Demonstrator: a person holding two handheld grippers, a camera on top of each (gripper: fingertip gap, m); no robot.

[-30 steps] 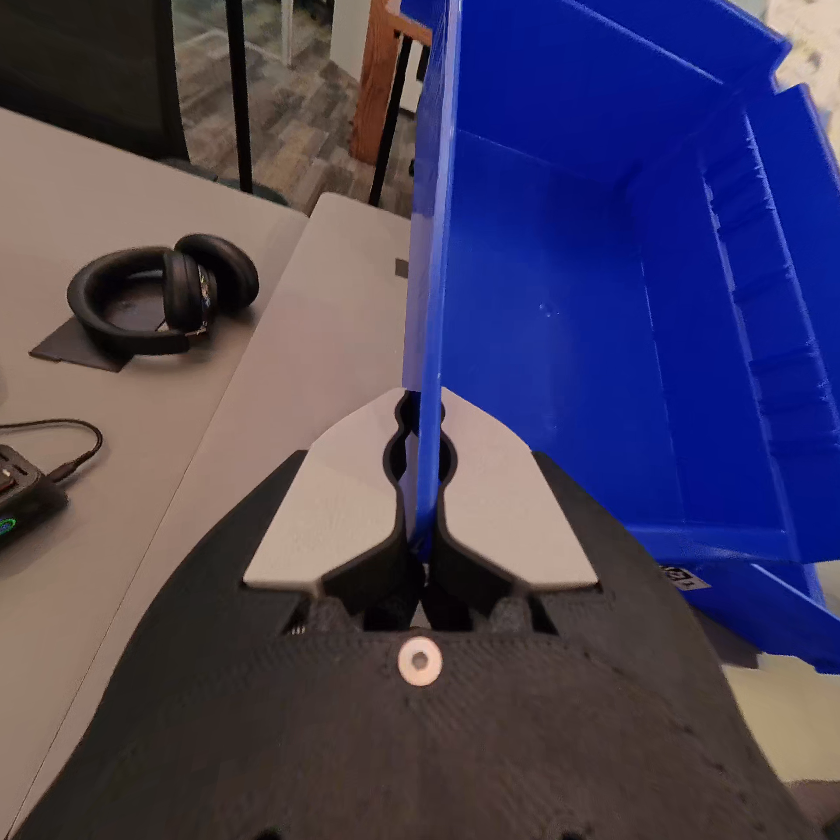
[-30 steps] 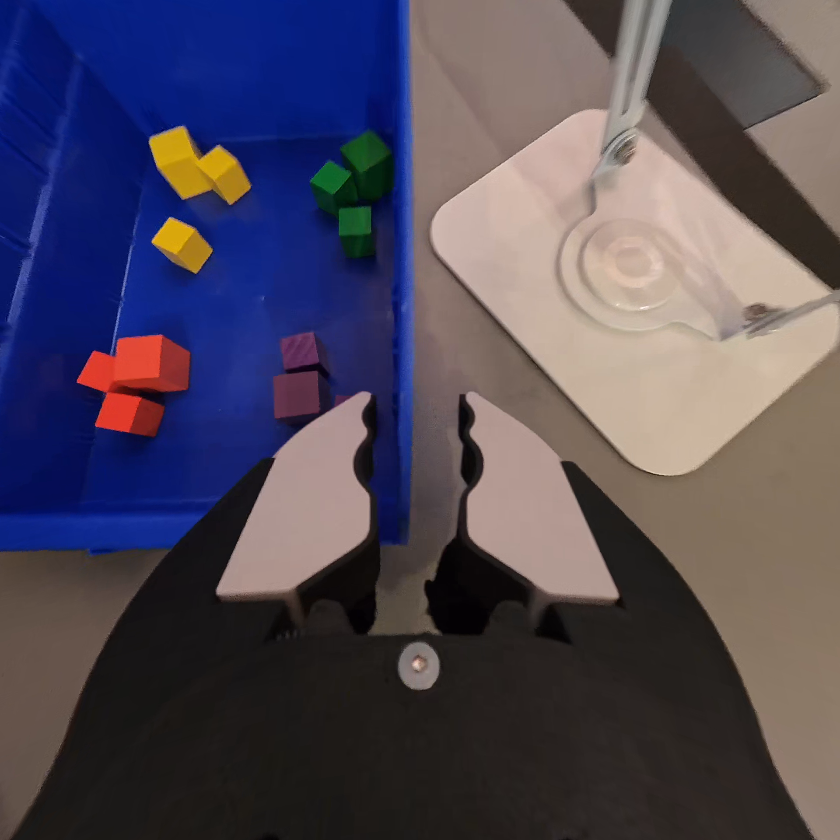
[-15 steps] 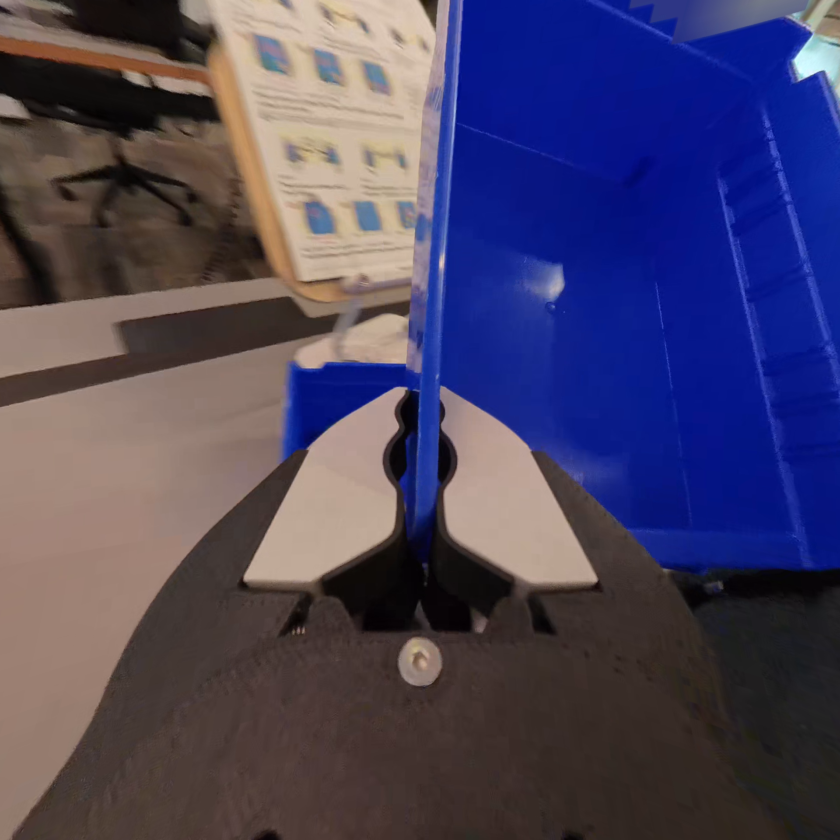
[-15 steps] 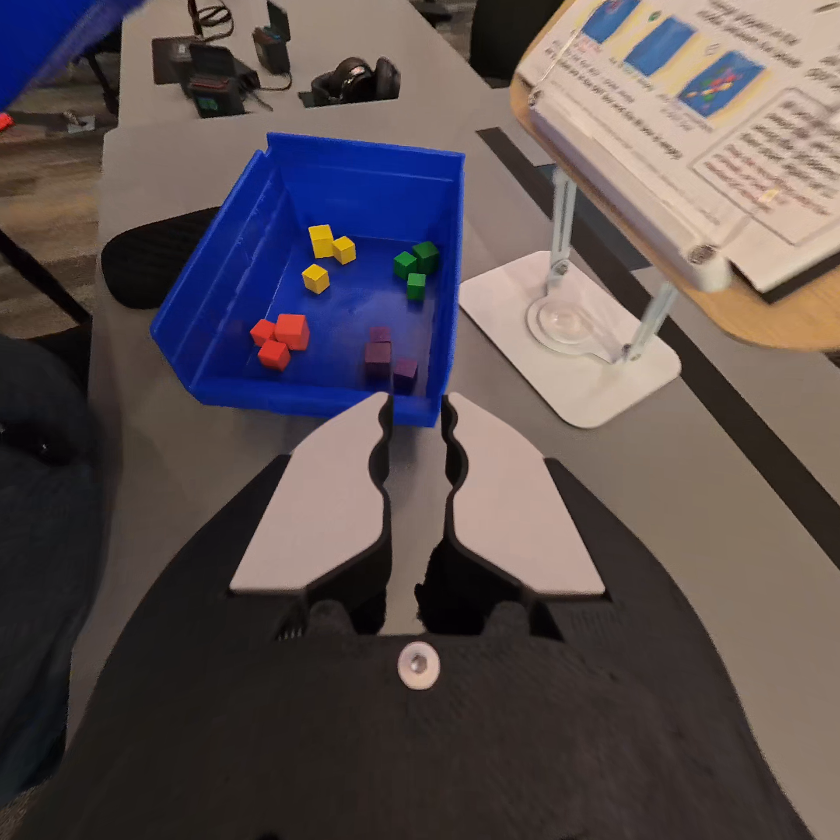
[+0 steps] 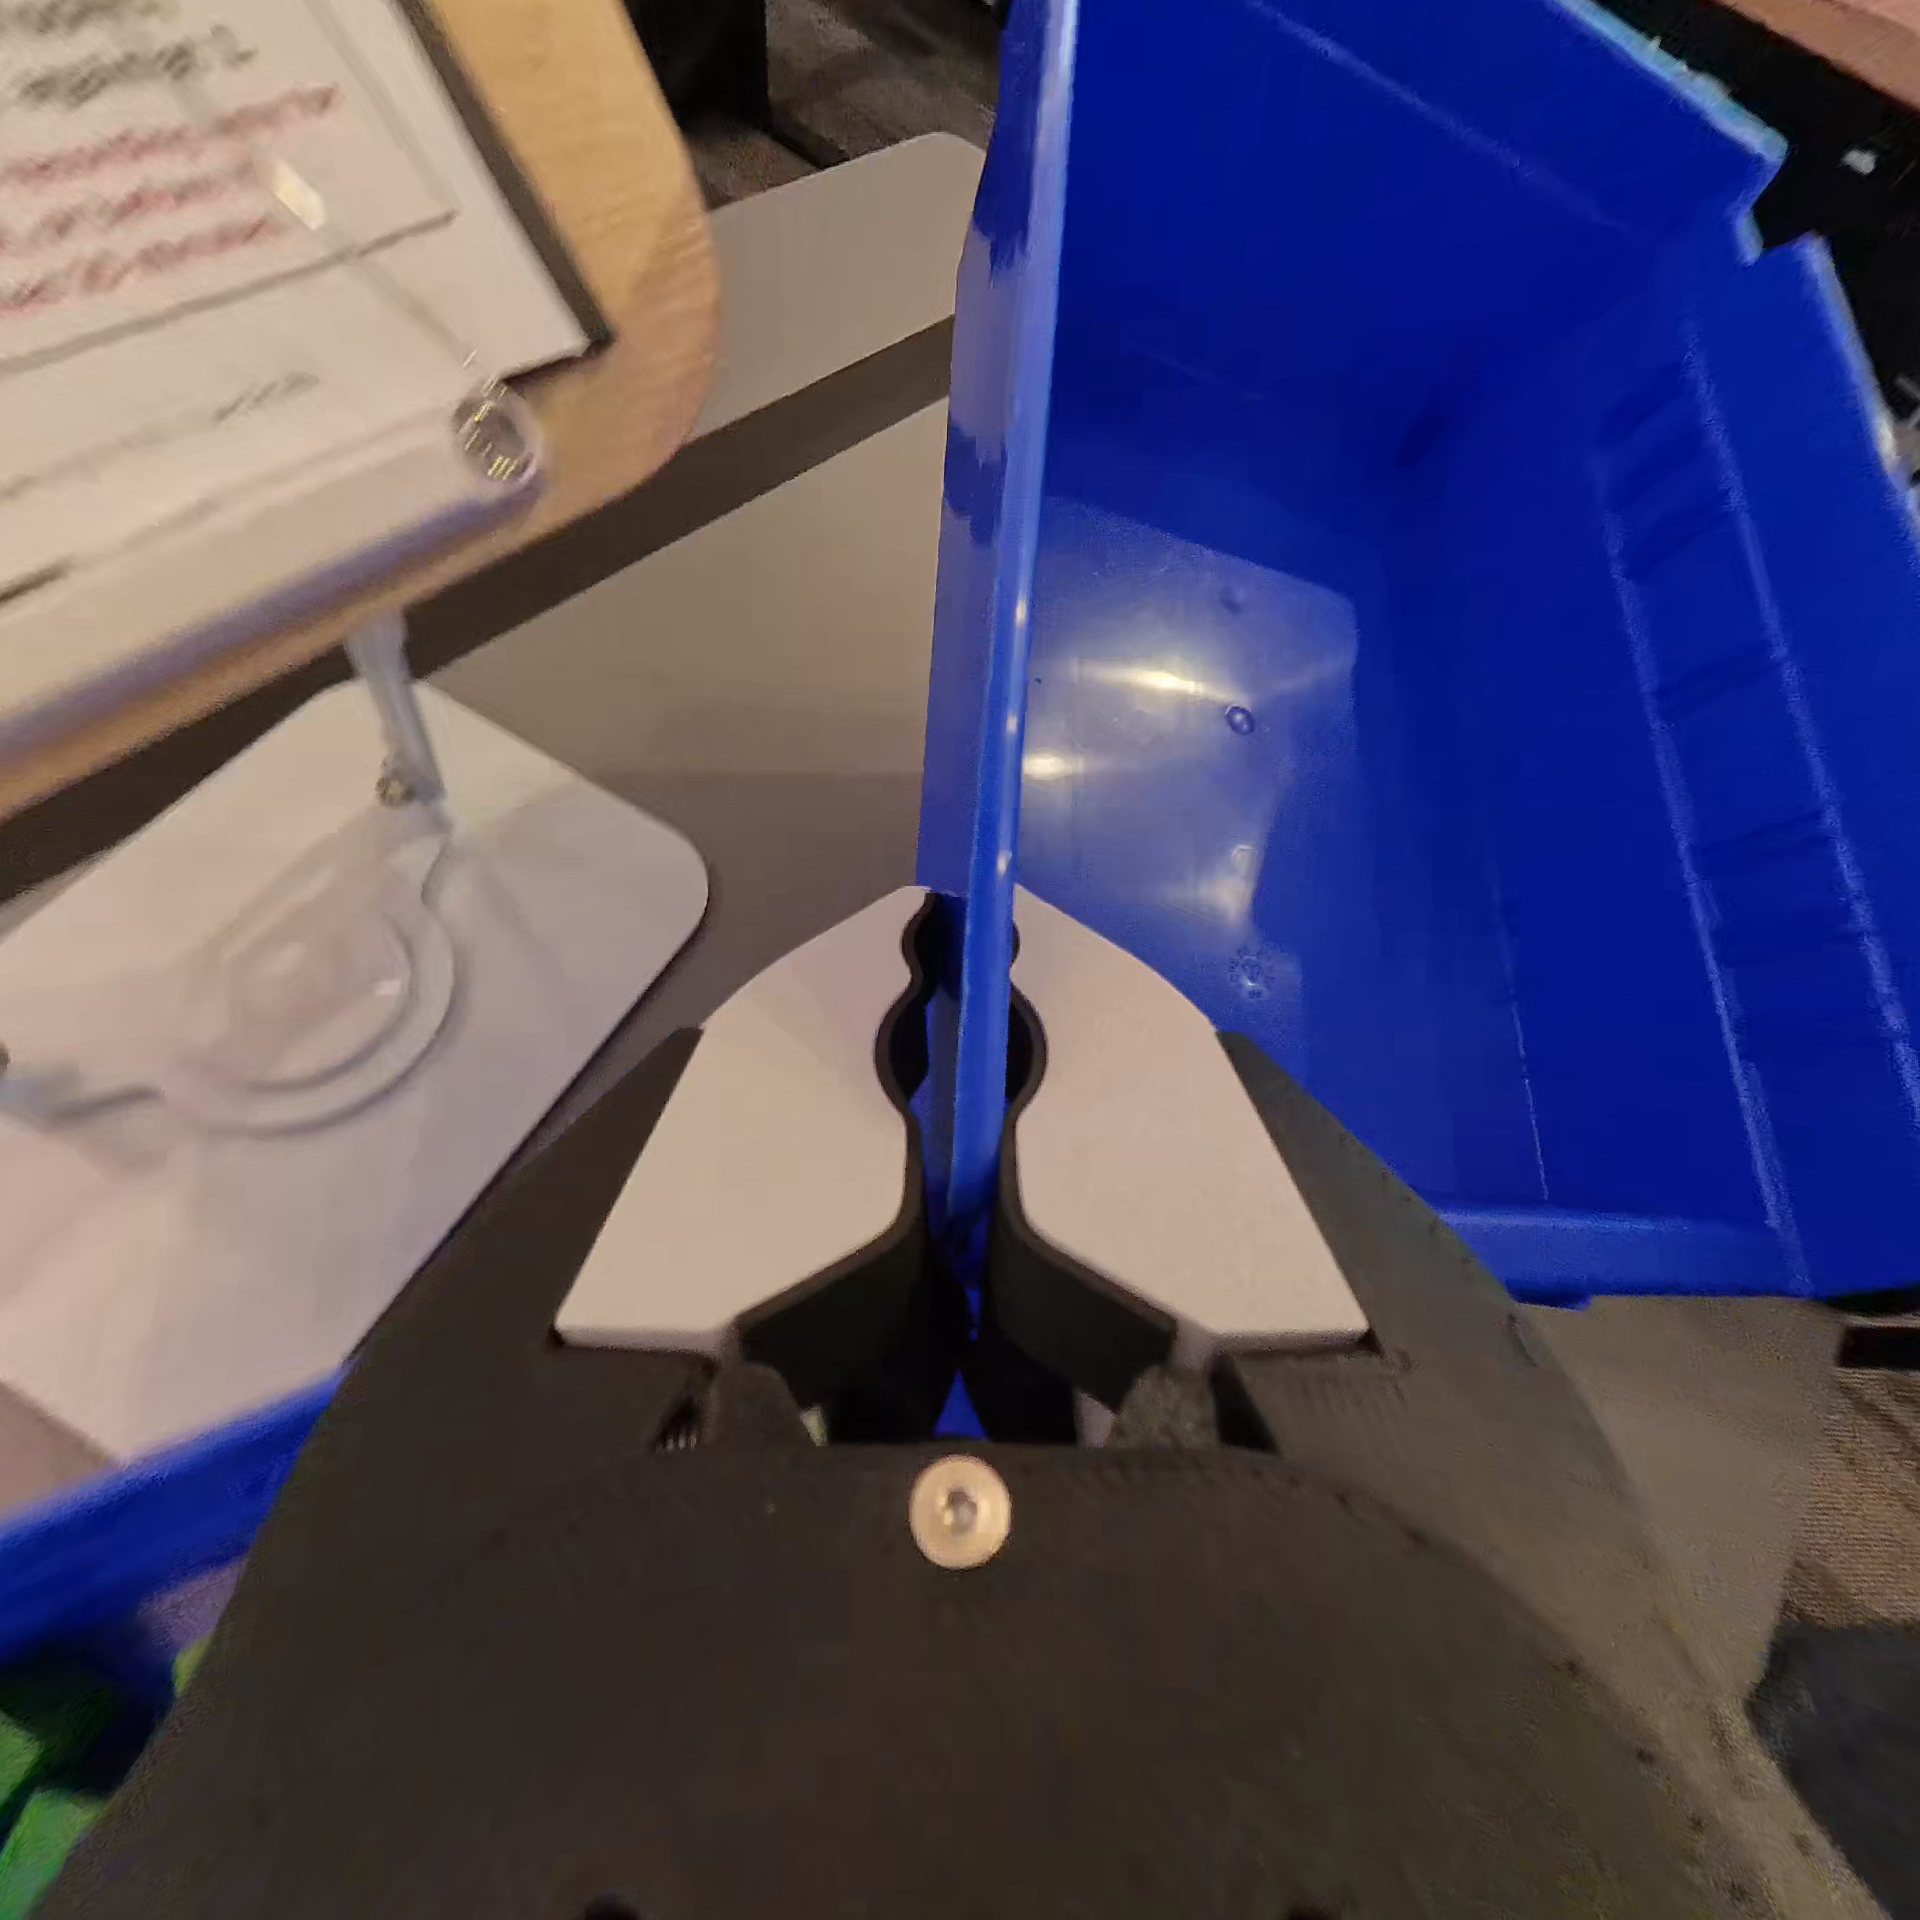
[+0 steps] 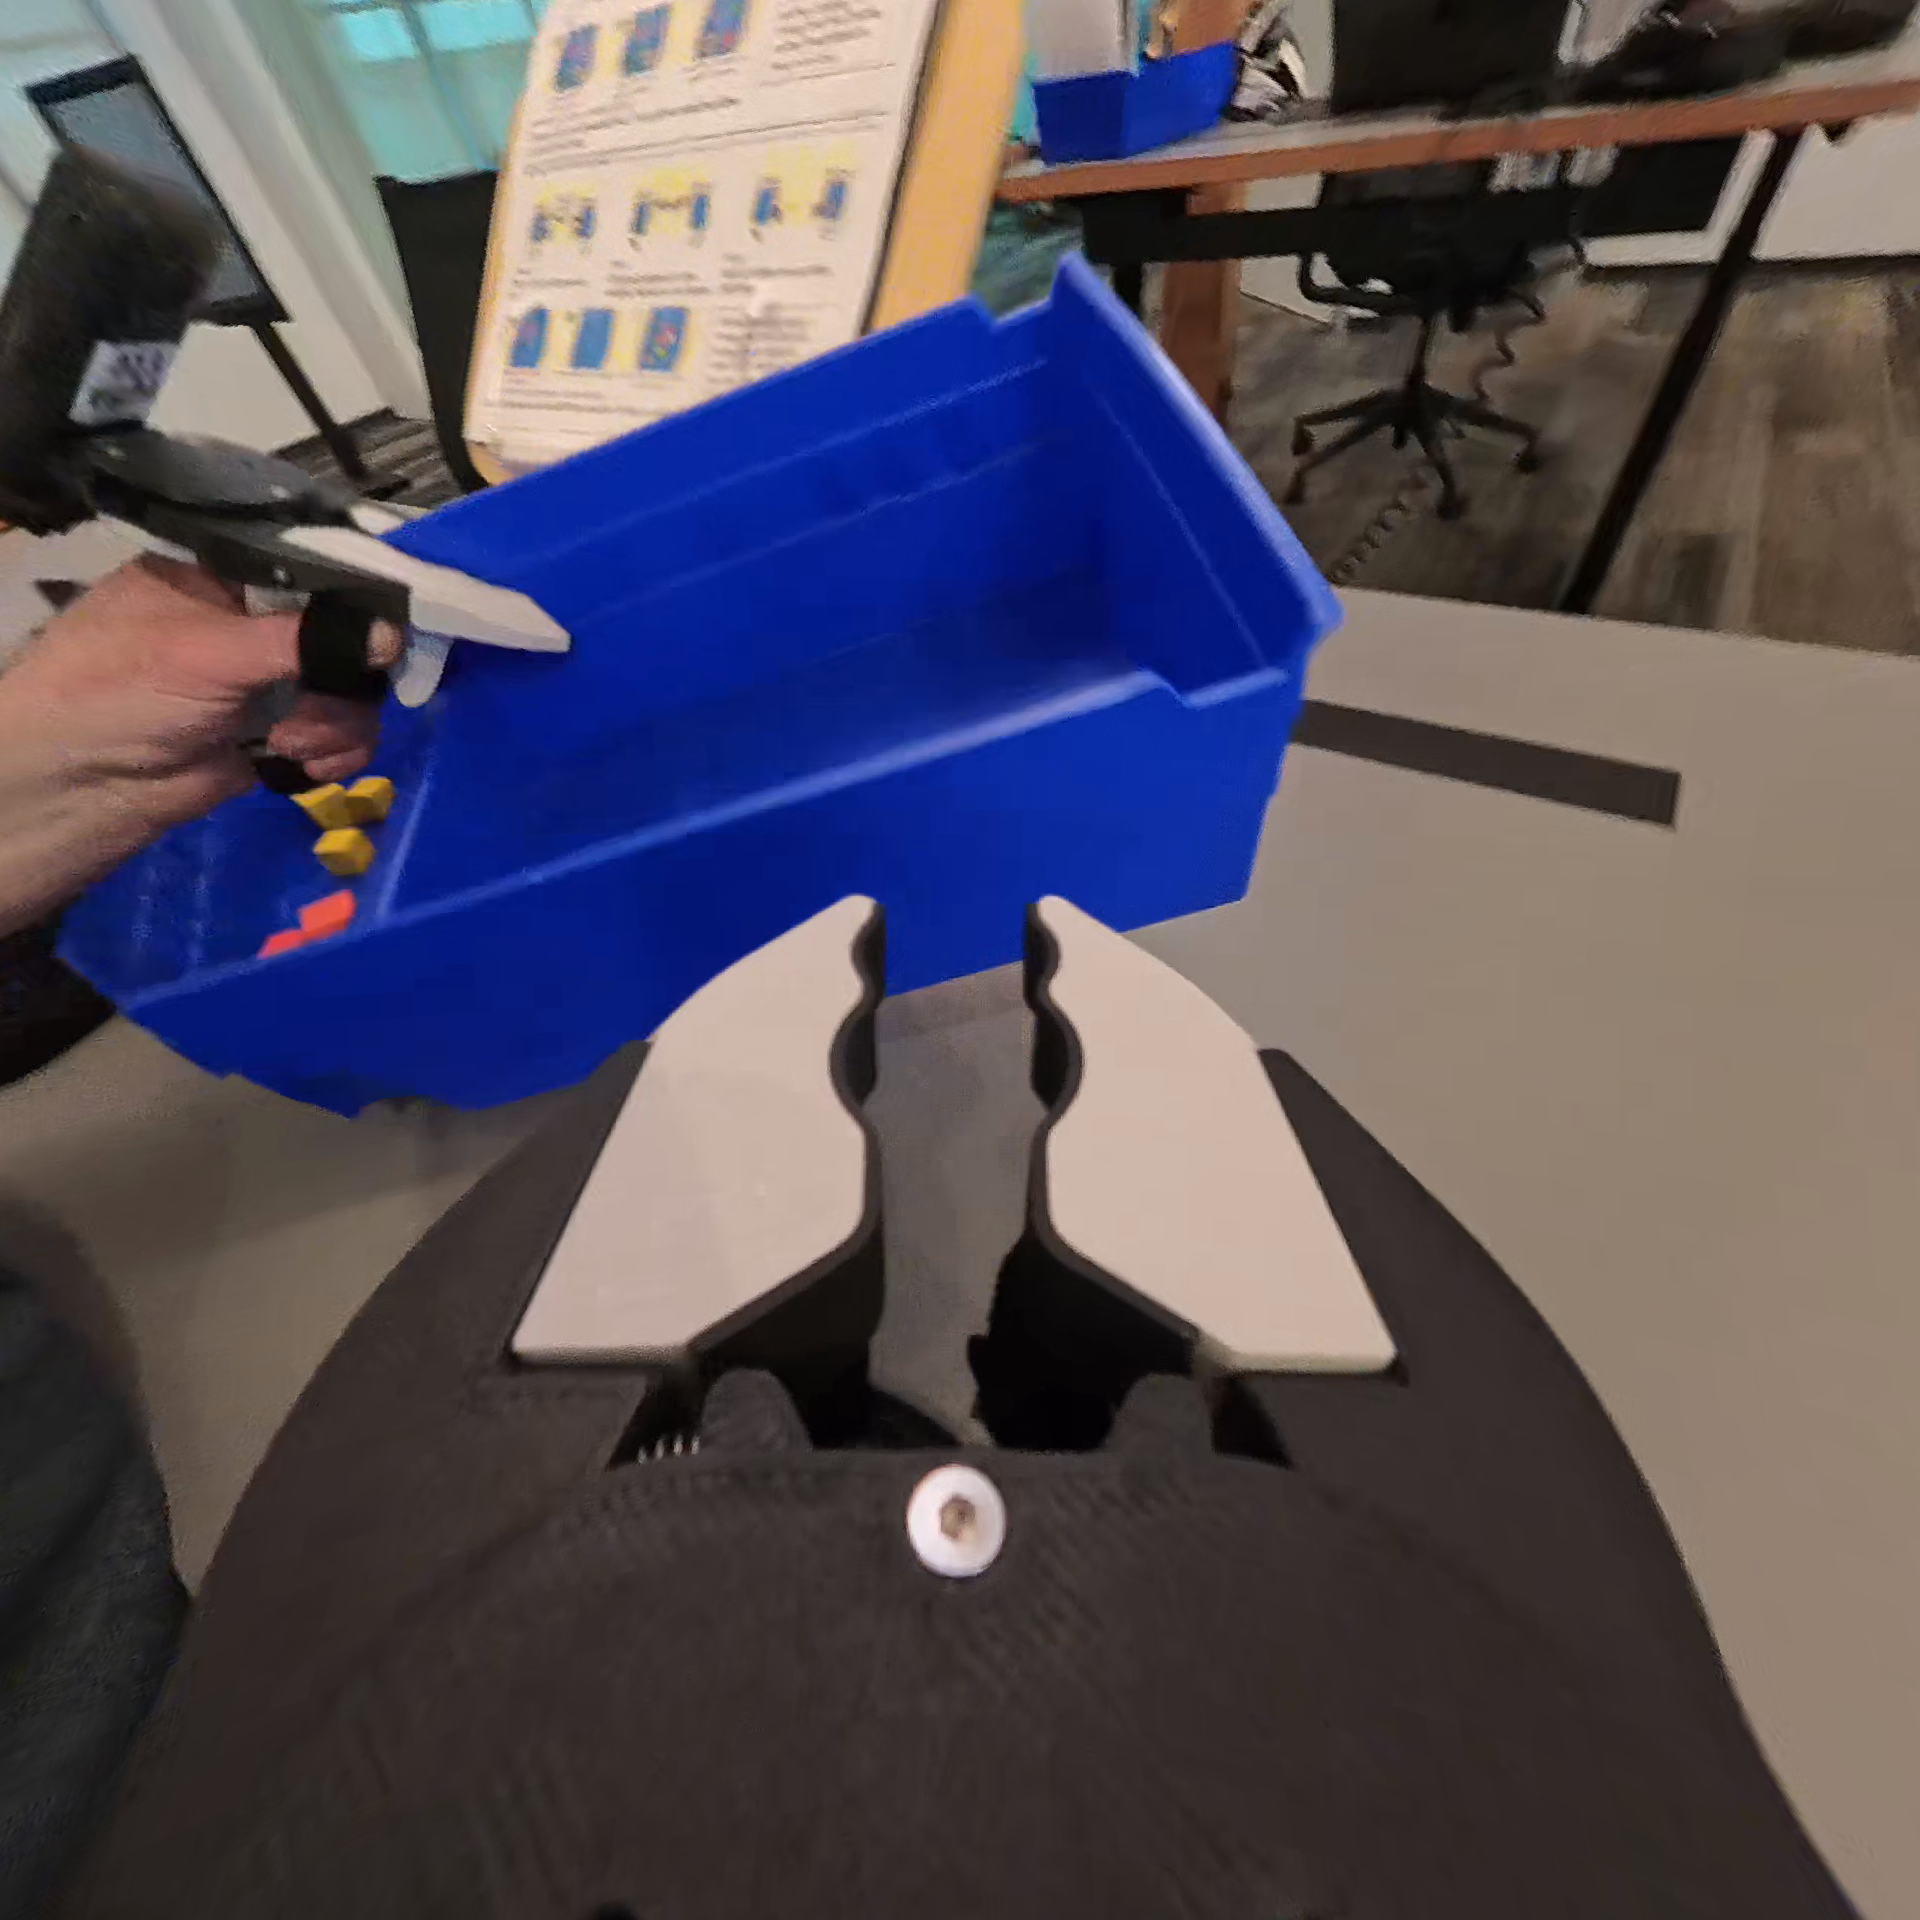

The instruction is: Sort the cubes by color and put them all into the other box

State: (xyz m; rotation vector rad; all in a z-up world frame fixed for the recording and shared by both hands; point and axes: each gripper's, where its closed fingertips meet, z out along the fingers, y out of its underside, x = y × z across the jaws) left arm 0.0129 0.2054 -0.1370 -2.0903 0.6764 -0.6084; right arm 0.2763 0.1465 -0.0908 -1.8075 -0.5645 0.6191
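My left gripper [image 5: 971, 914] is shut on the side wall [image 5: 987, 520] of an empty blue box [image 5: 1351, 727] and holds it lifted and tilted. In the right wrist view the left gripper [image 6: 457, 644] grips that empty box [image 6: 831, 644] over the far end of the other blue box [image 6: 208, 1029], which holds yellow cubes [image 6: 343, 821] and red cubes [image 6: 317, 920]. Green cubes [image 5: 31, 1766] show at the bottom left of the left wrist view. My right gripper [image 6: 954, 935] is open and empty above the table, just in front of the boxes.
A wooden document stand [image 5: 312, 312] stands on a white base [image 5: 312, 987] to the left of the lifted box. A person's hand [image 6: 125, 707] holds the left gripper. A black stripe [image 6: 1486, 769] crosses the grey table. A desk and an office chair [image 6: 1434, 312] stand behind.
My left gripper has swung the empty box round toward the box with cubes, keeping its hold on the wall. My right gripper has pulled back from the box with cubes and now faces both boxes.
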